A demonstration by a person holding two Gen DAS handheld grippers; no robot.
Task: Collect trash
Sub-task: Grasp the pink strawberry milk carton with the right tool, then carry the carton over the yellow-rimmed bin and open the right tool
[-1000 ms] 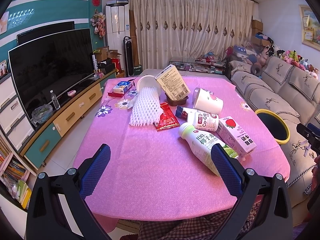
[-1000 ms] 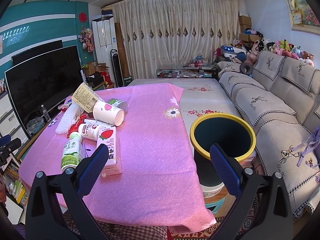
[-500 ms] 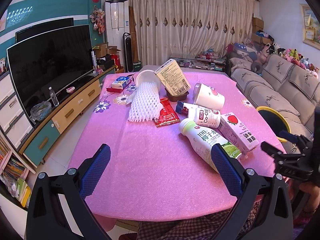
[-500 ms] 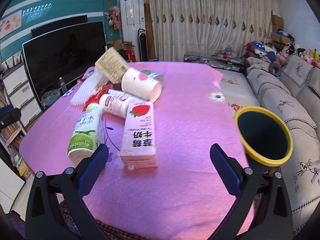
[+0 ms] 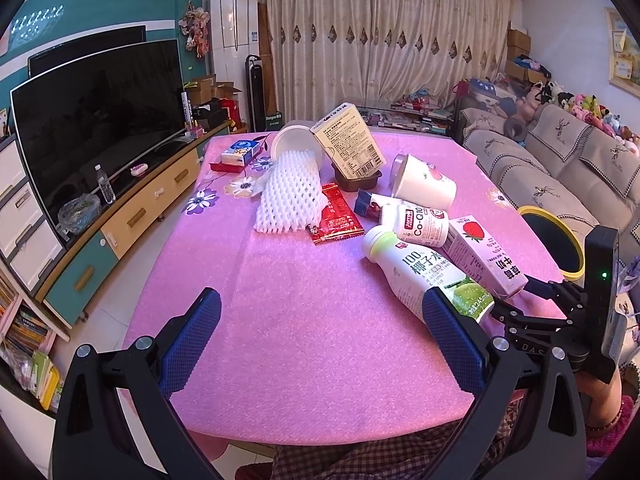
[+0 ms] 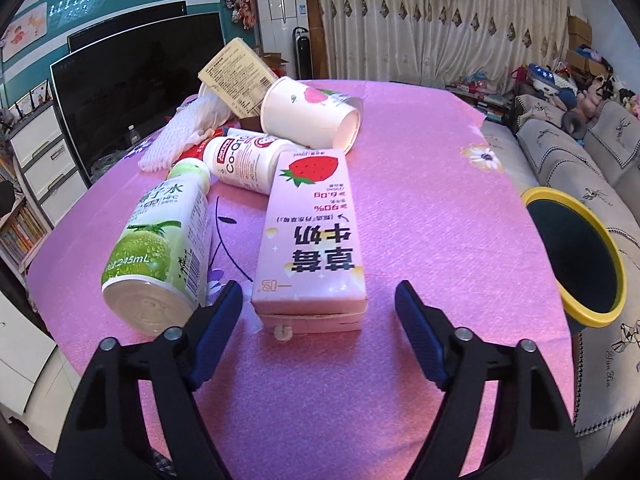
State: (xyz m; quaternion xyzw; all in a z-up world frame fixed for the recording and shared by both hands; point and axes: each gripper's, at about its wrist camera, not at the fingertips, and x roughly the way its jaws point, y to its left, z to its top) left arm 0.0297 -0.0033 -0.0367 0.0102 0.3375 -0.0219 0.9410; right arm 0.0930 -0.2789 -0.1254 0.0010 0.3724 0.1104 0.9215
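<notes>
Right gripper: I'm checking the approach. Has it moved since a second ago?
Yes. The right gripper has swung left from over the bin and closed in on the strawberry carton, jaws open.

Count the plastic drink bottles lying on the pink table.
2, both on their sides: the green-labelled coconut water bottle nearest the front edge, and the white Co-Q10 bottle just behind it. More could hide under the pile.

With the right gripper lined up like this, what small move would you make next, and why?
Probably ease the right gripper forward and close on the strawberry milk carton: its jaws stand open just short of the carton's near end, with the yellow-rimmed bin close on the right.
</notes>
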